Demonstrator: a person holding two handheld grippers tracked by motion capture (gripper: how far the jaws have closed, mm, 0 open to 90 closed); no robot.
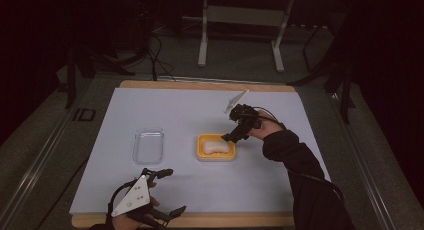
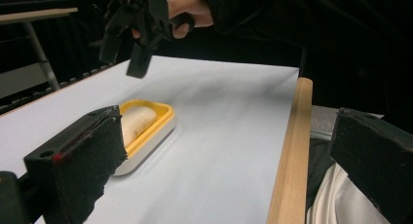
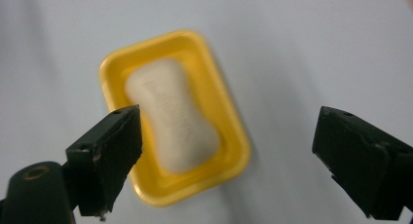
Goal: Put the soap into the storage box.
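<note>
Waisted white soap (image 3: pixel 173 118), glossy yellow dish (image 3: pixel 229 131)

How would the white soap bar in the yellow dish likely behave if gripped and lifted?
The soap bar looks solid, so probably stiff. Its smooth, rounded, waisted shape may slip between pads. Lying flat in the yellow dish, it seems unlikely to roll.

A dim room around my table

My table (image 1: pixel 125 200), wood-edged under a pale sheet, stands on grey carpet (image 1: pixel 240 55); beyond its far edge a white-legged stand (image 1: pixel 202 45) and black cables (image 1: pixel 157 55) fade into the darkness at both sides.
</note>
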